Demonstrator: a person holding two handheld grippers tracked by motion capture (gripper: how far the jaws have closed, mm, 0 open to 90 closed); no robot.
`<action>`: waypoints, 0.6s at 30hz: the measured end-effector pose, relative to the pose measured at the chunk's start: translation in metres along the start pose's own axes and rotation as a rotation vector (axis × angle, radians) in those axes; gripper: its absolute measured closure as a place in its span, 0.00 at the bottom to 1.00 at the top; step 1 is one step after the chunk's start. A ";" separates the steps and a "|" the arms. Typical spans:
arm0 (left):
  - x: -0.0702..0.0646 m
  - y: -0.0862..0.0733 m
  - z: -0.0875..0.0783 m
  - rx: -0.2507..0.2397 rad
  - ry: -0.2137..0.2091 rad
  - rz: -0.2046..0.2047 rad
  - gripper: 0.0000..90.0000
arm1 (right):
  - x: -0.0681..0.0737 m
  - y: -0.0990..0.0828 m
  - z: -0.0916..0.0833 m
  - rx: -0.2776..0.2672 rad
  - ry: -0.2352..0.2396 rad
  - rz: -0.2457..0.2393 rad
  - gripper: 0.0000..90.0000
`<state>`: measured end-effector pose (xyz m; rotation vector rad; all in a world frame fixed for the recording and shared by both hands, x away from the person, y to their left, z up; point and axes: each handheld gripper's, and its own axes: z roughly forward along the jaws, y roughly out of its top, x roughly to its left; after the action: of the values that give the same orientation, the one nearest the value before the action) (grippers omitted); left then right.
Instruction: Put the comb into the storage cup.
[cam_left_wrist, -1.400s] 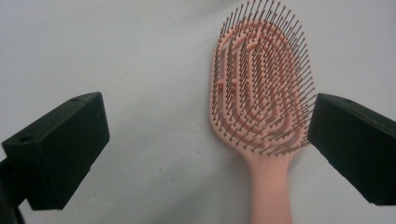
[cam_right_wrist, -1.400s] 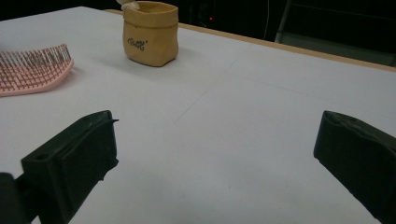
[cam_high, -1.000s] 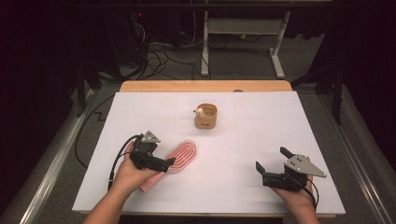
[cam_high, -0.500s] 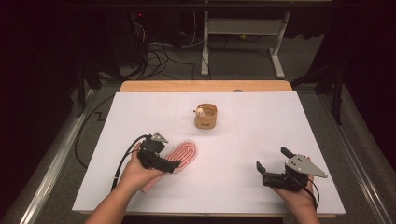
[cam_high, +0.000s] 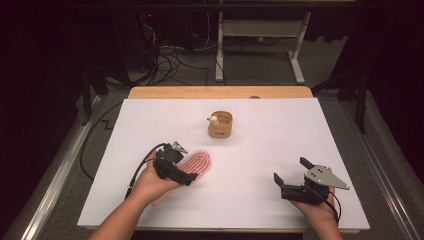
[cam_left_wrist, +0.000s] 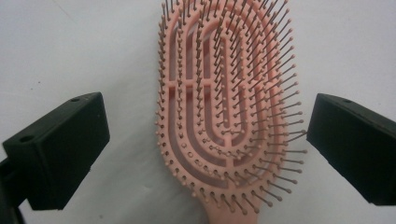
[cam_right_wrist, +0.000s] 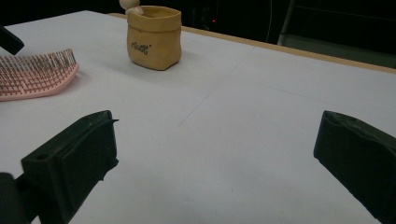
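Now, reading from my near edge outward:

Right tongs (cam_high: 290, 176): open wide and empty, resting low at the near right of the bench (cam_high: 280, 135). I judge I keep them parked there so they stay out of the left side's way.

Left tongs (cam_high: 189, 176): open, empty, poised over the near end of the pink hairbrush (cam_left_wrist: 226, 102). In the left gripper view one jaw stands on each side of the brush head, neither touching it, so I read this as lining up for a grasp across the width.

Pink hairbrush: lies flat on the white bench, left of centre, bristles up, with its handle toward me and partly under my left hand (cam_high: 150, 184). Bristles up means the jaws must meet the smooth rim, not the pins.

Tan pouch (cam_high: 220, 124): upright, open-topped, farther back near the bench's middle, well apart from the brush. A small pale figure (cam_high: 214, 119) peeks over its rim. Its open mouth suggests a place to drop things.
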<state>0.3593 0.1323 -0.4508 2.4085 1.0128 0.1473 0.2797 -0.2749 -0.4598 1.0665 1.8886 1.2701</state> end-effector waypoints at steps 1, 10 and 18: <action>0.000 0.001 0.001 0.006 0.003 0.003 0.00 | 0.000 0.000 0.000 0.000 0.000 0.001 0.00; -0.004 0.013 0.002 0.054 0.020 0.040 0.00 | 0.000 0.000 0.000 0.000 0.000 0.004 0.00; -0.009 0.023 0.007 0.088 0.018 0.062 0.00 | 0.000 0.000 -0.001 0.000 -0.001 0.005 0.00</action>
<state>0.3695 0.1093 -0.4448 2.5241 0.9721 0.1487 0.2793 -0.2753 -0.4597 1.0725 1.8862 1.2720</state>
